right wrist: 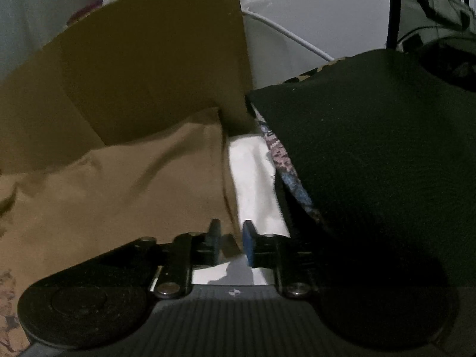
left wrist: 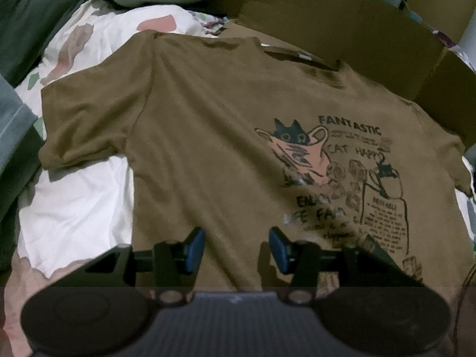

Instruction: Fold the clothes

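Shirt: a brown T-shirt (left wrist: 214,136) with a cat print lay spread flat, print side up, on a bed (left wrist: 77,208) covered in white patterned bedding; we saw no fold in it.
Sleeves: in the left wrist view both short sleeves lay out to the sides, the collar at the far end by a cardboard box (left wrist: 342,23).
Left gripper (left wrist: 236,248): we held it low over the shirt's lower part, its blue-padded fingers (left wrist: 195,245) wide apart with nothing between them.
Right gripper (right wrist: 232,242): it sat at the shirt's right edge (right wrist: 226,178), fingers narrow; a bit of cloth seemed to lie between them, though the dim view left us unsure whether they pinched it.
Nearby: a dark pillow (right wrist: 372,148) lay just beside the right gripper.
Progress: the shirt lay open and unfolded, so all the folding, sleeves and body alike, remained to do.
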The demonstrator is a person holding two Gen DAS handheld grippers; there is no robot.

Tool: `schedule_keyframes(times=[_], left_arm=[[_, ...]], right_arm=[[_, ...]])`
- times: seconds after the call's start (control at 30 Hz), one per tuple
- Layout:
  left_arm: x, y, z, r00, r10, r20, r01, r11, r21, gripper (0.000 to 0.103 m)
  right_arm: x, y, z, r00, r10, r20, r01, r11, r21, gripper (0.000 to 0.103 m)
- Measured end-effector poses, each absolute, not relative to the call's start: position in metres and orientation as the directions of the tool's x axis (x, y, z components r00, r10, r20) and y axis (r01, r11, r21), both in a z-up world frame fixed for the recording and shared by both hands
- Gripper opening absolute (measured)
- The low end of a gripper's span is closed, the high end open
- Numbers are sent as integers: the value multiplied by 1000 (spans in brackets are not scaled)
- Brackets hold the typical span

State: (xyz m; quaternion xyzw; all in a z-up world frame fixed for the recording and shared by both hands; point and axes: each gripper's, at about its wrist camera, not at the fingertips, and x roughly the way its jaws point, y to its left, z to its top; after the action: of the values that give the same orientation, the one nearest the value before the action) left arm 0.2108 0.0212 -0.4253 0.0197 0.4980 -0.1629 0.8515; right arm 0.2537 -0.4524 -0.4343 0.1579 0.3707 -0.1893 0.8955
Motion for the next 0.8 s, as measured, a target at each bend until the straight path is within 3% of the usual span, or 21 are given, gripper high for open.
schedule_keyframes(times=[0.13, 0.43, 0.47, 0.53, 0.8], left_arm=[[212, 22, -426, 453, -260, -853, 301, 945, -128, 52], [213, 22, -434, 441, -262, -858, 300, 945, -135, 52], [213, 22, -434, 441, -263, -858, 300, 944, -135, 52], [214, 22, -435, 442, -264, -857, 299, 945, -137, 52], [214, 24, -436, 441, -270, -856, 298, 944, -144, 53]], right_arm=[[259, -444, -444, 625, -238, -744, 453, 886, 97, 36], [269, -443, -454, 579, -218, -786, 449, 889, 84, 34], [270, -442, -455, 575, -215, -790, 447, 890, 84, 31], [273, -440, -455, 561, -222, -798, 439, 897, 58, 8], [281, -428, -446, 551, -301, -778, 398, 915, -72, 5]])
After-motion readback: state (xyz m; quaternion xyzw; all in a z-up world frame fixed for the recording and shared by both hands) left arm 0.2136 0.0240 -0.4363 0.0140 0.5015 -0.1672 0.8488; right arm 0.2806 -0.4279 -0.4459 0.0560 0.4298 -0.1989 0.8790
